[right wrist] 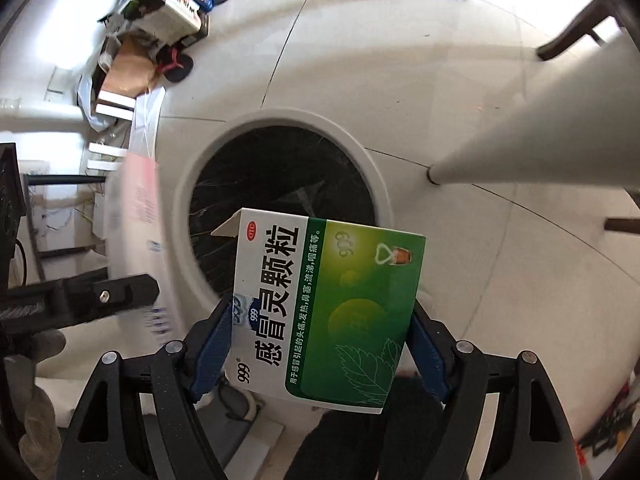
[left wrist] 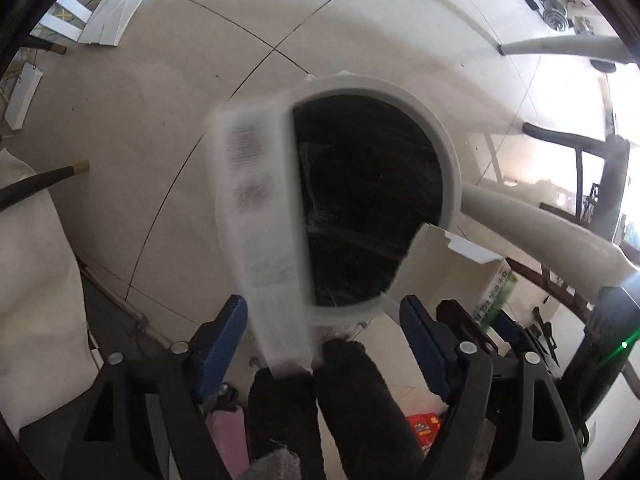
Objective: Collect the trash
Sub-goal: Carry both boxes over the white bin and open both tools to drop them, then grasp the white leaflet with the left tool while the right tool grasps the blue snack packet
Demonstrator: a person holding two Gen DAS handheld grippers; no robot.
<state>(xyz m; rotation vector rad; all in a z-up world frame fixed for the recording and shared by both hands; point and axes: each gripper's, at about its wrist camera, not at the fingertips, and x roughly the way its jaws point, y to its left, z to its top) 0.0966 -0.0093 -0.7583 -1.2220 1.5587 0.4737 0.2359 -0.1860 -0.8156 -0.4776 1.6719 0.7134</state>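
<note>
A white round trash bin (left wrist: 448, 148) with a black liner stands on the tiled floor below both grippers; it also shows in the right wrist view (right wrist: 372, 160). My left gripper (left wrist: 324, 320) is open. A white box (left wrist: 260, 216) with printed text, blurred by motion, is in the air between its fingers, over the bin's left rim. The same blurred box (right wrist: 140, 236) shows at the left of the right wrist view. My right gripper (right wrist: 320, 340) is shut on a green and white medicine box (right wrist: 328, 308), held above the bin's near edge.
White table legs (left wrist: 532, 224) slant beside the bin; one (right wrist: 540, 128) shows at right in the right wrist view. Boxes, cardboard and sandals (right wrist: 160, 32) are piled at the far left. Dark trousered legs (left wrist: 320, 408) stand below the left gripper. A dark chair frame (left wrist: 592, 160) is at right.
</note>
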